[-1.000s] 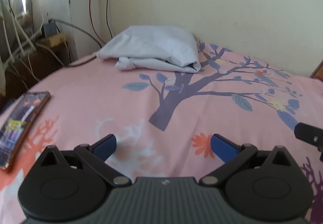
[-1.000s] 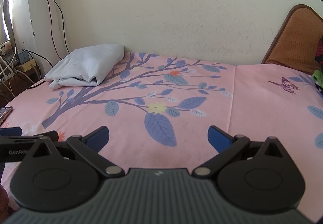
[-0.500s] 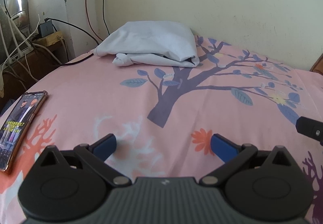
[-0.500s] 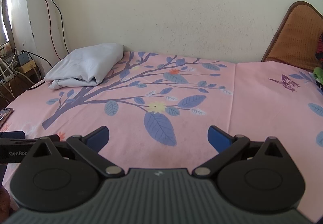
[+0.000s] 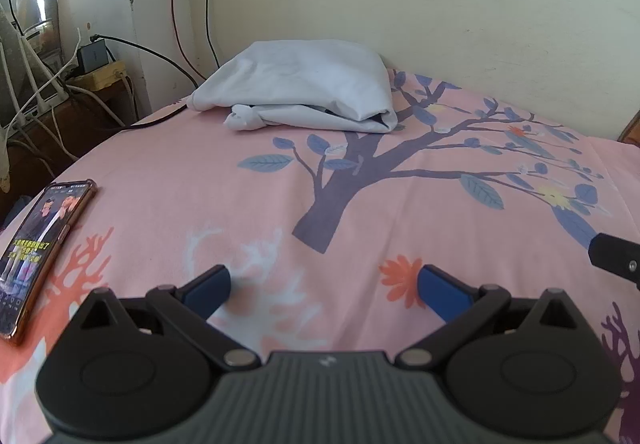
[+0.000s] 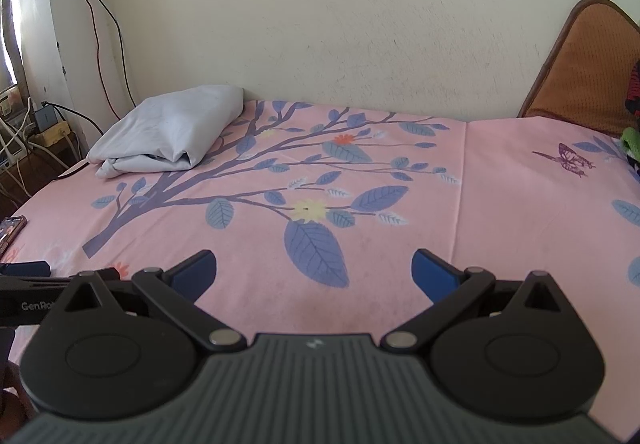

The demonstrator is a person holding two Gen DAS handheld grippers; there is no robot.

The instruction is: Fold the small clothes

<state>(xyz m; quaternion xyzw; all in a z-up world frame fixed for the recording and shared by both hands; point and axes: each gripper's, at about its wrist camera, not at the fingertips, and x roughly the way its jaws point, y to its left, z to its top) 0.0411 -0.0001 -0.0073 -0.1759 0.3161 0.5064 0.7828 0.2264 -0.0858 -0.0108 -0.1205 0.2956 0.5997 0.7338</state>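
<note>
Left gripper (image 5: pixel 323 283): jaws spread wide, nothing between them, low over the pink sheet (image 5: pixel 400 212). Right gripper (image 6: pixel 314 269): likewise spread and empty above the sheet. White folded cloth (image 5: pixel 304 86) lies at the far left of the bed against the wall (image 6: pixel 360 36), well apart from both. Phone (image 5: pixel 38 244) rests at the sheet's left edge.

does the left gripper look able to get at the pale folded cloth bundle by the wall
Probably yes: the left gripper is open and only bare pink bedsheet lies before the pale folded cloth bundle, though it sits well ahead.
</note>
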